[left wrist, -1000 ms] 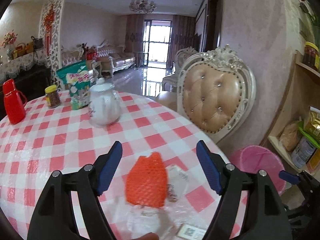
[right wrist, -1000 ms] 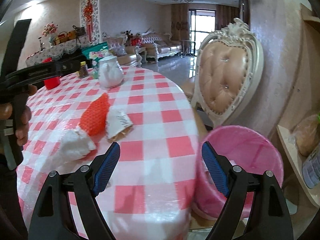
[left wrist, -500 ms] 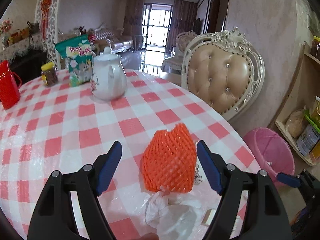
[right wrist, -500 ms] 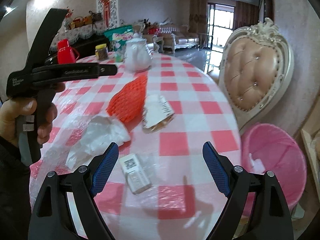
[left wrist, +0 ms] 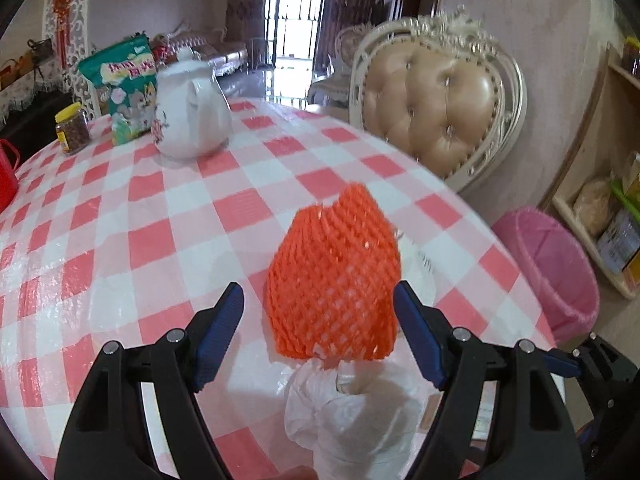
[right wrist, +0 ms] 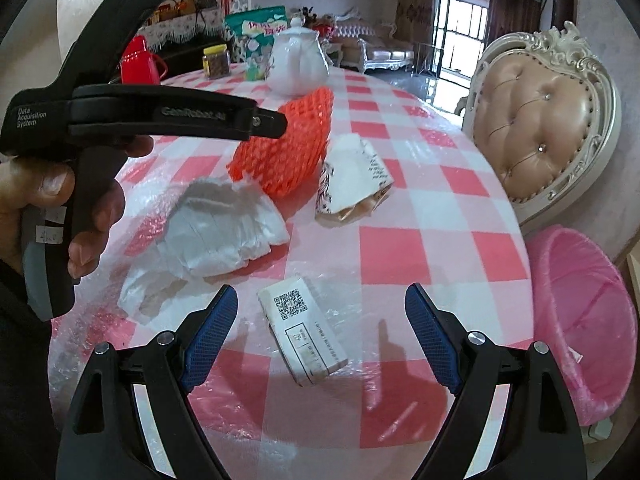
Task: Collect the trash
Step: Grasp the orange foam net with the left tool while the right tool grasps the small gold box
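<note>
My left claw (left wrist: 318, 332): jaws wide, the orange foam net (left wrist: 334, 280) between the pads, neither pad pressing it.
My right claw (right wrist: 320, 336): jaws wide, nothing gripped; the white box (right wrist: 302, 334) lies on the desk (right wrist: 416, 256) between my fingers.
White box: a QR code on top, small print too fine to read.
Left claw's body: "Data Acquisition System" in white; a second raised name, blurred.
Other trash: crumpled white plastic (right wrist: 224, 224) beside the net; a printed wrapper (right wrist: 354, 180) on its far side.
Pink bin (right wrist: 580, 312): on the floor, just past the desk's edge.
Green bag (left wrist: 126, 90): writing blurred.
</note>
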The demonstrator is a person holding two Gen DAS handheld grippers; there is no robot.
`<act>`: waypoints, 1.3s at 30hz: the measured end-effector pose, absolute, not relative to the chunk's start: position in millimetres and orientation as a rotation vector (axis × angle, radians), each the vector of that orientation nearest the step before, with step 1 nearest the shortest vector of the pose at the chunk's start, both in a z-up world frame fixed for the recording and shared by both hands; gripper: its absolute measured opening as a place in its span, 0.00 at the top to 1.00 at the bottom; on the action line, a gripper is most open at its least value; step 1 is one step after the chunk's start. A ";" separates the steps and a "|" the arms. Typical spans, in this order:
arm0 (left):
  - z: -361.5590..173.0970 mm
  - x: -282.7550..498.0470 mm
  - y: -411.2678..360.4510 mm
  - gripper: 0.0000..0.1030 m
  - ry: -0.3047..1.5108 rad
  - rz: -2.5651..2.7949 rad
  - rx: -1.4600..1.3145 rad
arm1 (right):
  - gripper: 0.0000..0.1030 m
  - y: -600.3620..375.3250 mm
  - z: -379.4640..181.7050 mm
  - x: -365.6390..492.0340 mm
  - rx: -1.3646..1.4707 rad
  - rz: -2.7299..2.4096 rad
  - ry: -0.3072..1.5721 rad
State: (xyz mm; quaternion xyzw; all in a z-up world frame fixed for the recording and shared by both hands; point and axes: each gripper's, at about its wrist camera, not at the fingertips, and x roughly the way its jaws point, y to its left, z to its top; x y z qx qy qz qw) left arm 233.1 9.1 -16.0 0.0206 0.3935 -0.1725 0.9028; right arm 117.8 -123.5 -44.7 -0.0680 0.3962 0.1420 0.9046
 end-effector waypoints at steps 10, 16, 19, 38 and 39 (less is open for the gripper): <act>-37.7 245.1 2.1 0.41 0.893 -0.381 0.051 | 0.41 -124.0 -60.2 127.5 -0.109 0.237 0.886; -42.9 249.2 3.8 0.58 0.916 -0.379 0.033 | 0.48 -119.2 -60.9 125.5 -0.109 0.254 0.895; -42.8 250.9 4.8 0.62 0.919 -0.376 0.022 | 0.48 -116.1 -63.9 120.5 -0.112 0.275 0.906; -11.0 245.7 6.1 0.68 0.838 -0.319 -0.001 | 0.83 -133.5 -55.8 121.5 -0.096 0.304 0.885; -8.8 244.8 6.0 0.68 0.832 -0.316 -0.002 | 0.83 -136.0 -53.9 121.8 -0.094 0.300 0.879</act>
